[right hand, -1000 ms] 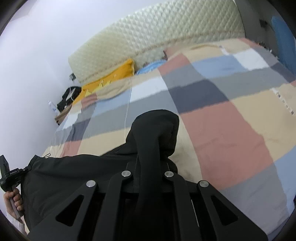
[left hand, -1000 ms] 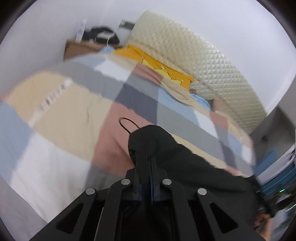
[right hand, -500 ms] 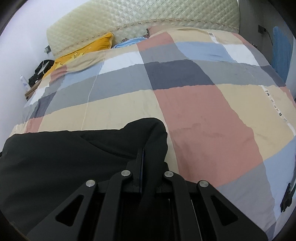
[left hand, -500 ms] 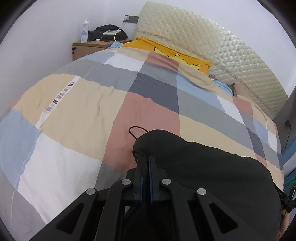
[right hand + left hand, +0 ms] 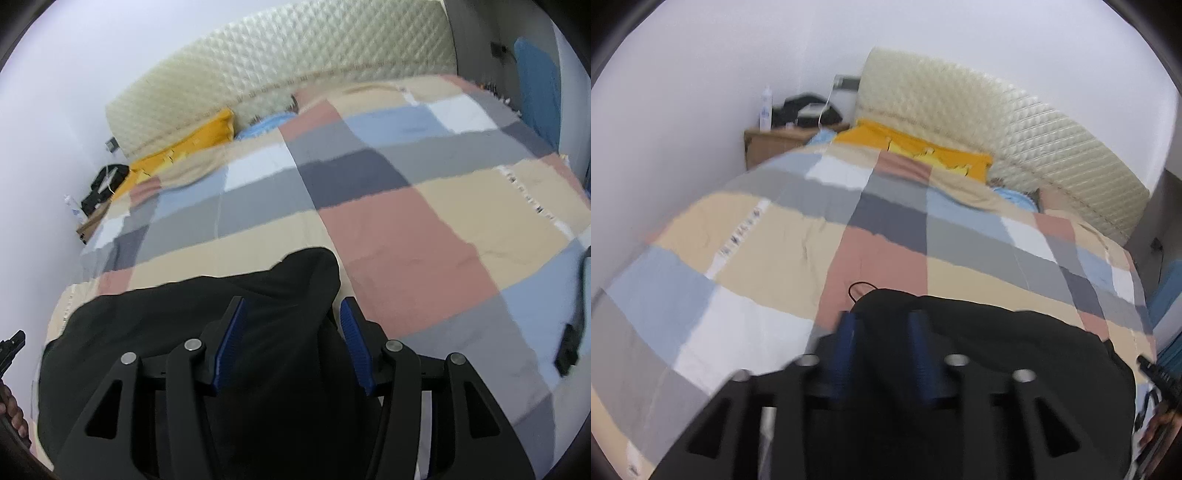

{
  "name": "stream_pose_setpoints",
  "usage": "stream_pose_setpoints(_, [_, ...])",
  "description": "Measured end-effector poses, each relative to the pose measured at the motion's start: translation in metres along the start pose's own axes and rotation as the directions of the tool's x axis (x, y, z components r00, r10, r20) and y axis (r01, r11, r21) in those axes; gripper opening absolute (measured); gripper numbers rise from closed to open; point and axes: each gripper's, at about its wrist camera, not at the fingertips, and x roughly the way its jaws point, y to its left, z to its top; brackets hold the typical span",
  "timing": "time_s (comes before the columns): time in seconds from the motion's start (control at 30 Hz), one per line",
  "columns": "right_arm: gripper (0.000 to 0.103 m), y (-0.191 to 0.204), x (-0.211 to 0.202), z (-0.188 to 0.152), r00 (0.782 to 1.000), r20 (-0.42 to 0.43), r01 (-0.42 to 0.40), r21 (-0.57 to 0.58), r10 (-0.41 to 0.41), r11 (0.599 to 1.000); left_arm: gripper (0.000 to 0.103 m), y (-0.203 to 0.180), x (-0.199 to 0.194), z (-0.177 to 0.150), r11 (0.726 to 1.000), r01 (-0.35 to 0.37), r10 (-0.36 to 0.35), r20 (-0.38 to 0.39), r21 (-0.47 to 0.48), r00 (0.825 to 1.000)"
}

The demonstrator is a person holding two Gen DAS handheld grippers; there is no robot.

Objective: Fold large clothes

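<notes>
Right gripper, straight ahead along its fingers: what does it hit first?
Most likely the black garment: its folded edge lies between the opening jaws of the right gripper. Just past that edge is the patchwork quilt. Depth is unclear, so it might pass over the cloth.

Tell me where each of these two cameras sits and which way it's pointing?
Left wrist: rides on the left claw, looking down its opening blue fingers over the black garment toward the quilted cream headboard.
Right wrist: rides on the right claw, opening over the same garment; a hand shows at left.
Shared: garment, patchwork checked quilt, headboard.
</notes>
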Motion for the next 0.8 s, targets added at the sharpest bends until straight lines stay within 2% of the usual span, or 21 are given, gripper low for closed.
stream_pose_setpoints(0.03, [0.054,0.005,-0.016,-0.002,1.000,0.023,0.002,-0.009,-0.002,1.000,0.054,-0.004,-0.013,-0.002,0.999,-0.023,0.023,0.028,0.026,0.999])
stream_pose_setpoints(0.07, [0.054,0.010,-0.032,-0.004,0.999,0.044,-0.006,-0.022,0.007,1.000,0.056,-0.008,-0.028,-0.005,0.998,-0.041,0.038,0.057,0.049,0.998])
stream_pose_setpoints(0.3, [0.054,0.047,-0.127,-0.027,0.983,0.140,-0.104,-0.094,0.117,0.990,0.057,-0.030,-0.115,-0.010,0.997,-0.007,-0.001,0.102,0.081,0.995])
stream_pose_setpoints(0.37, [0.054,0.058,-0.159,-0.029,0.969,0.195,-0.130,-0.122,0.152,0.984,0.069,-0.038,-0.141,-0.009,0.996,-0.002,-0.008,0.111,0.091,0.994])
stream_pose_setpoints(0.4, [0.054,0.064,-0.177,-0.029,0.960,0.221,-0.143,-0.141,0.172,0.980,0.071,-0.043,-0.154,-0.008,0.995,-0.006,-0.006,0.120,0.097,0.993])
stream_pose_setpoints(0.47, [0.056,0.076,-0.215,-0.029,0.941,0.274,-0.154,-0.180,0.200,0.971,0.073,-0.051,-0.181,-0.008,0.994,-0.010,-0.007,0.147,0.113,0.989])
stream_pose_setpoints(0.6, [0.070,0.092,-0.274,-0.028,0.901,0.351,-0.187,-0.213,0.254,0.959,0.073,-0.066,-0.233,-0.010,0.990,0.018,-0.043,0.181,0.138,0.983])
stream_pose_setpoints(0.73, [0.070,0.111,-0.320,-0.043,0.856,0.389,-0.247,-0.272,0.341,0.930,0.083,-0.081,-0.283,-0.019,0.986,0.049,-0.085,0.225,0.162,0.971])
stream_pose_setpoints(0.8, [0.071,0.117,-0.338,-0.053,0.840,0.408,-0.250,-0.294,0.358,0.923,0.083,-0.087,-0.304,-0.025,0.983,0.076,-0.112,0.228,0.165,0.967])
